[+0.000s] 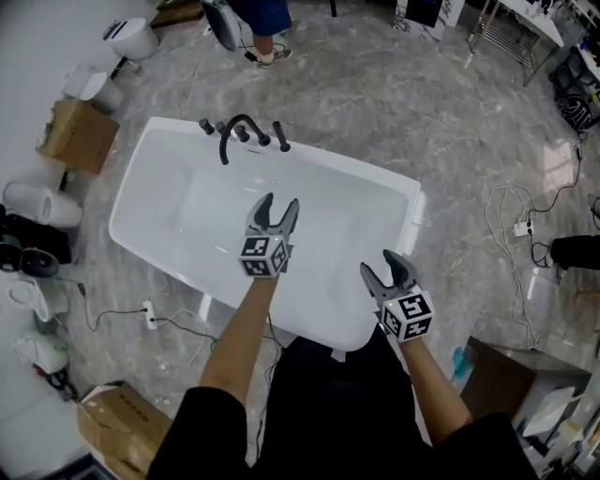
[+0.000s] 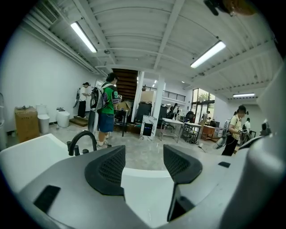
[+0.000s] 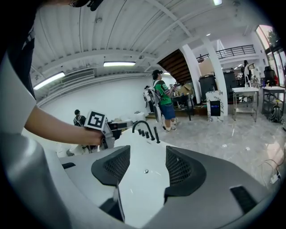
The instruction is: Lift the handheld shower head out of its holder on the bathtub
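Observation:
The white bathtub point(image 1: 164, 155) lies across the middle of the head view. On its far rim stands a black faucet set with an arched spout point(image 1: 236, 131), and the slim black handheld shower head point(image 1: 281, 138) sits upright in its holder at the right end. My left gripper point(image 1: 280, 206) hovers open over the tub's inside, well short of the faucet. The right gripper point(image 1: 382, 268) is open above the near rim. The spout point(image 2: 82, 139) shows far left in the left gripper view. The shower head point(image 3: 156, 134) shows upright in the right gripper view. Neither gripper holds anything.
Cardboard boxes point(image 1: 77, 134) and white toilets point(image 1: 131, 37) stand on the floor left of the tub. Cables and a power strip point(image 1: 150, 314) lie near its front left; more cables point(image 1: 520, 228) lie to the right. A person point(image 1: 262, 28) stands beyond the faucet end.

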The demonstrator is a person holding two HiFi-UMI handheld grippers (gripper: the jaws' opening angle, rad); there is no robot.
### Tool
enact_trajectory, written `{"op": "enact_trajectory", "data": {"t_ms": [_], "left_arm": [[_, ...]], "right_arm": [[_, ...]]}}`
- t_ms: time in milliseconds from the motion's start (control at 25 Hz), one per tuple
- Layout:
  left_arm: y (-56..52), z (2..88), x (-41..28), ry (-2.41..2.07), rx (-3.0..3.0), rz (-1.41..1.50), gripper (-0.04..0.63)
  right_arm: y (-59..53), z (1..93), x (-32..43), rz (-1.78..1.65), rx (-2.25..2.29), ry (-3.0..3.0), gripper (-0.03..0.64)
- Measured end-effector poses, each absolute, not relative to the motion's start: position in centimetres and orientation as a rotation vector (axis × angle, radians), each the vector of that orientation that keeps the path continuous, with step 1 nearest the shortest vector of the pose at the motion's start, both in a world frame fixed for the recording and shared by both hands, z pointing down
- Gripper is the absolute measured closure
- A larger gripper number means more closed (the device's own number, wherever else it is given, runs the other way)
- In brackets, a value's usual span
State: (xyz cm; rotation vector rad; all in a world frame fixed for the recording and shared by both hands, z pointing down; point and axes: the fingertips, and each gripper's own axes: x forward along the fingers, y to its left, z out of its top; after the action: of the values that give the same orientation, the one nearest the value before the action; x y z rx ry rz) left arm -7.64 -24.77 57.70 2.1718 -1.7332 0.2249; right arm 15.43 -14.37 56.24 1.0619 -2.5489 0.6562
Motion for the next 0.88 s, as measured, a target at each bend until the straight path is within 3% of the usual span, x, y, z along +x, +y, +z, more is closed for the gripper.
{"op": "enact_trajectory", "data": {"t_ms": [480,880], "left_arm": [[-30.4,62.8,-12.6,-1.745,2.095,0.125,0.344],[-36.0,67.0,-15.8,-1.758,2.101,0.186,0.339]], "right_arm": [[-15.5,59.0,8.8,0.684,1.006,-2.534,0.397],[-14.8,63.6,7.7,0.772,1.022,-2.461,0.397]]}}
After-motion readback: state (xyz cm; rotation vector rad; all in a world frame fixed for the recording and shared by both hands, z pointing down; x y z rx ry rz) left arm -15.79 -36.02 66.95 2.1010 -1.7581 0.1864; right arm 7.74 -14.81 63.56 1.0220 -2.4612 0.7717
